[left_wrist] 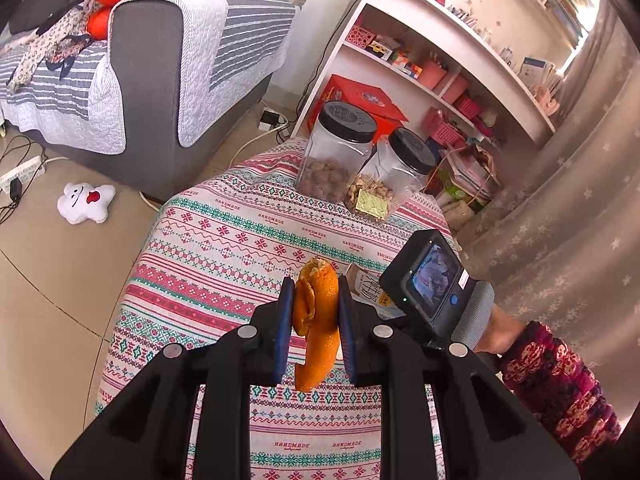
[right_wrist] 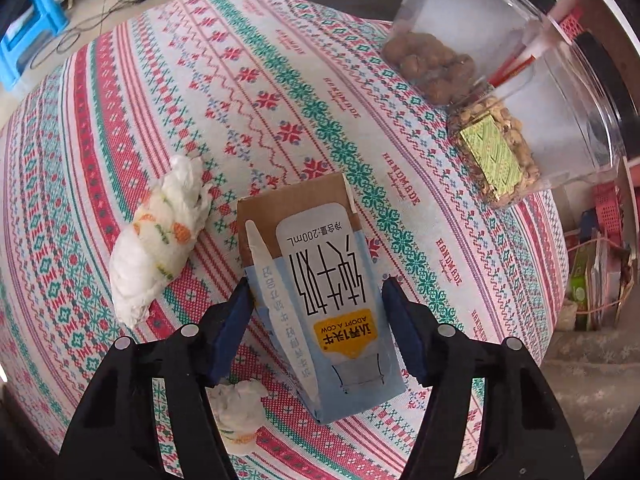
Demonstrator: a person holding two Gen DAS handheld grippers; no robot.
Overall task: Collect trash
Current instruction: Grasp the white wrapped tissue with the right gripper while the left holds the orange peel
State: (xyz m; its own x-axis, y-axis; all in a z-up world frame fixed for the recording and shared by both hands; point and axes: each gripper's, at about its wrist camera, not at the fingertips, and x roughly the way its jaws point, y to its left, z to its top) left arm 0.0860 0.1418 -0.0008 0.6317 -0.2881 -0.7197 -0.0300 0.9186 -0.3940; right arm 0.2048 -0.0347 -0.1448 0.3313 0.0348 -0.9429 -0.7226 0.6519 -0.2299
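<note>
The left tongs (left_wrist: 313, 320) were clamped on a strip of orange peel (left_wrist: 316, 320), held in the air above the patterned worktop (left_wrist: 224, 240). The right tongs (right_wrist: 316, 320) stood open on either side of a milk carton (right_wrist: 320, 300) lying on the worktop, the right pad clear of it. A crumpled tissue (right_wrist: 160, 236) lay just left of the carton, another (right_wrist: 238, 412) beneath the left finger. Two jars (left_wrist: 340, 152) stood at the far edge.

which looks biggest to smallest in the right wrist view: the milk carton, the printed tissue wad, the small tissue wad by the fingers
1. milk carton
2. printed tissue wad
3. small tissue wad, partly hidden by a finger, so its true size is unsure
</note>
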